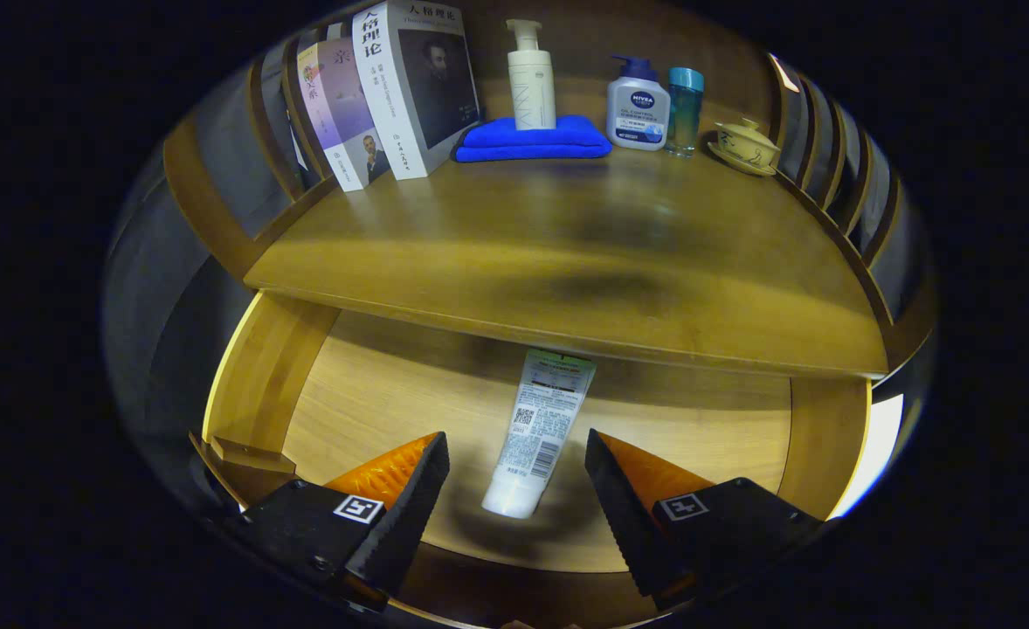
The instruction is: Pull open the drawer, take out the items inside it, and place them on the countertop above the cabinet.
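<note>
Drawer [375, 393], pulled open, lower half of the frame: one item inside, a white tube [536, 428], lying flat on the drawer floor with its cap end toward the gripper and its crimped end tucked just under the countertop edge. No other contents can be seen; the back of the drawer is hidden beneath the countertop.

Gripper [516, 476], bottom of the frame: fingers spread wide, holding nothing, one on either side of the tube's cap end, neither touching it. Whether they are level with the tube or above it cannot be told.

Step in hand, as judged: picking the tube out. Best done by lowering until both fingers flank the tube's body a little past the cap, then closing across its width, since the tube is soft and narrow there and would squash or slip if pinched at the rounded cap. Draw it back clear of the countertop lip before lifting.

Countertop [567, 262], centre of the frame: broad bare front area, suited to setting the tube down. Along the rear stand:
- books [392, 96], upper left, leaning;
- folded blue cloth [532, 140], carrying a pump bottle [532, 79];
- white bottle with a blue pump [638, 109];
- teal bottle [683, 109] just beside it;
- lidded cup on a saucer [746, 146], upper right.
</note>
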Demonstrator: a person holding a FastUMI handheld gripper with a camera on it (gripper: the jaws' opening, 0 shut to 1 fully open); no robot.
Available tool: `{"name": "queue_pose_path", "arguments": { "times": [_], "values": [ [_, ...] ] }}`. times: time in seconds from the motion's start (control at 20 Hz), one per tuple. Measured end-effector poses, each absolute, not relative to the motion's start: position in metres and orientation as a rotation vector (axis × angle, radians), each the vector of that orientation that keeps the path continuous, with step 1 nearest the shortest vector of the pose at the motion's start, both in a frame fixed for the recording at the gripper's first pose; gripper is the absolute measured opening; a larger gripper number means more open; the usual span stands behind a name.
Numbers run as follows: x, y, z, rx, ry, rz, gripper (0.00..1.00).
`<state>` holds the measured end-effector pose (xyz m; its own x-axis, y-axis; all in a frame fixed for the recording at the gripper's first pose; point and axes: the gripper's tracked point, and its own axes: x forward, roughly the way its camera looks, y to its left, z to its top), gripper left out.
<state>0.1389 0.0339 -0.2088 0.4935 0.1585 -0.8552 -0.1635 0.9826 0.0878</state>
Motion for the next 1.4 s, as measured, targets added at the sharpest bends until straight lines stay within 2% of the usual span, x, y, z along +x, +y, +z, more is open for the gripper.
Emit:
{"name": "queue_pose_path", "arguments": {
  "times": [0.2, 0.4, 0.6, 0.75, 0.9, 1.0, 1.25, 1.4],
  "values": [
    [0.136, 0.027, -0.232, -0.118, 1.112, 0.199, 0.98],
    [0.128, 0.043, -0.248, -0.068, 1.215, 0.240, 0.98],
    [0.121, 0.044, -0.260, -0.058, 1.295, 0.225, 0.94],
    [0.127, 0.033, -0.262, -0.108, 1.264, 0.189, 0.76],
    [0.131, 0.031, -0.258, -0.124, 1.225, 0.148, 0.75],
    [0.132, 0.032, -0.260, -0.126, 1.215, 0.155, 0.57],
    [0.127, 0.034, -0.259, -0.083, 1.205, 0.191, 0.33],
    [0.122, 0.035, -0.252, -0.102, 1.183, 0.229, 0.34]
  ]
}}
